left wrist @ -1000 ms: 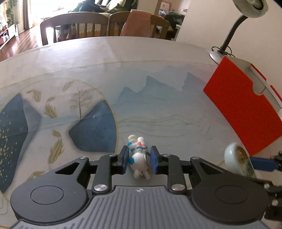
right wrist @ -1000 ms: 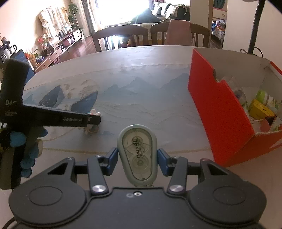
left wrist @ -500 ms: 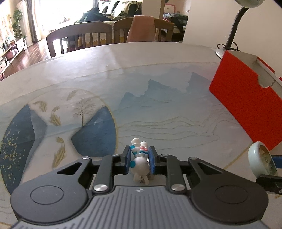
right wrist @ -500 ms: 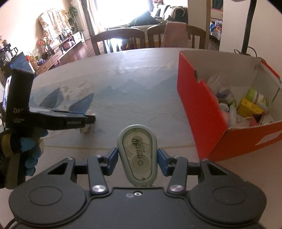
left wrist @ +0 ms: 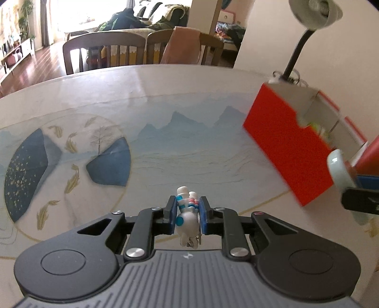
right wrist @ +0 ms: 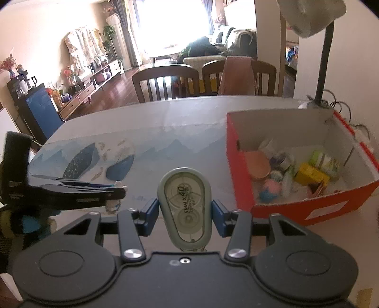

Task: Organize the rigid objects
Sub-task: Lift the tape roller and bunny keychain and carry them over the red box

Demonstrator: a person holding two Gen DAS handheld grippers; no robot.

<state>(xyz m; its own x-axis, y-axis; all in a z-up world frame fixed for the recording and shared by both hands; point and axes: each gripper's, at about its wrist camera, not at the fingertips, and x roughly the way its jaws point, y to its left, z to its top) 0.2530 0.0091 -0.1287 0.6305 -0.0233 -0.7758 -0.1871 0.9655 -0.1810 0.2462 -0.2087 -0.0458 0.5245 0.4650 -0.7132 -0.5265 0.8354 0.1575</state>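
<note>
A small white figurine (left wrist: 187,213) with blue and pink bands is pinched between the blue pads of my left gripper (left wrist: 187,206), lifted off the table. My right gripper (right wrist: 184,209) is shut on a grey-green correction tape dispenser (right wrist: 184,208), also held above the table. The red cardboard box (right wrist: 239,165) stands to the right of both, open on top, with several small items inside. In the left wrist view the same box (left wrist: 284,147) is at right, and the tape dispenser (left wrist: 341,175) shows edge-on at the far right. The left gripper (right wrist: 118,188) appears at left in the right wrist view.
The table wears a painted mat with blue mountains and gold fish (left wrist: 106,151). A desk lamp (left wrist: 315,14) rises behind the box. Wooden chairs (right wrist: 165,80) stand at the far edge. A gloved hand (right wrist: 30,222) holds the left tool.
Both grippers have risen off the table with their objects. The left one has clamped tighter on the figurine. The box now sits lower, its inside visible to the right camera.
</note>
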